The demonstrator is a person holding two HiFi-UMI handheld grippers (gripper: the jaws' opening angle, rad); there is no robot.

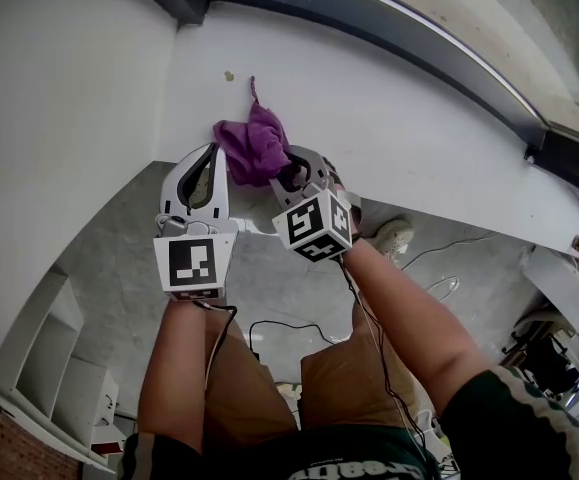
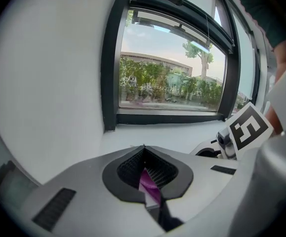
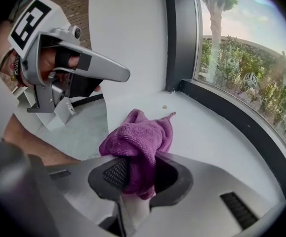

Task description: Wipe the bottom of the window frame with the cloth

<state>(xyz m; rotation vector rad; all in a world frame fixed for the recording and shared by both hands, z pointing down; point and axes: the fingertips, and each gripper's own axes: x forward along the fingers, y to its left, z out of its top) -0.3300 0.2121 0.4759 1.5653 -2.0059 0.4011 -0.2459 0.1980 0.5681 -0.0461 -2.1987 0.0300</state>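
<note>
A purple cloth [image 1: 256, 141] lies bunched at the front edge of the white sill [image 1: 419, 138]. My right gripper [image 1: 294, 173] is shut on the cloth's [image 3: 139, 138] near end, with the rest resting on the sill [image 3: 207, 137]. The dark bottom rail of the window frame [image 3: 231, 125] runs along the sill's far side. My left gripper [image 1: 215, 152] is shut just left of the cloth and apart from it, above the sill's corner. Its tips [image 2: 143, 147] meet; a purple sliver [image 2: 150, 186] shows in the hollow behind them, and I cannot tell what it is.
A small brown speck [image 1: 229, 75] sits on the sill beyond the cloth. A white wall [image 1: 59, 98] closes the sill's left end. Below are the grey floor, a black cable [image 1: 279, 326], a white shelf unit [image 1: 49, 358] and a shoe [image 1: 394, 236].
</note>
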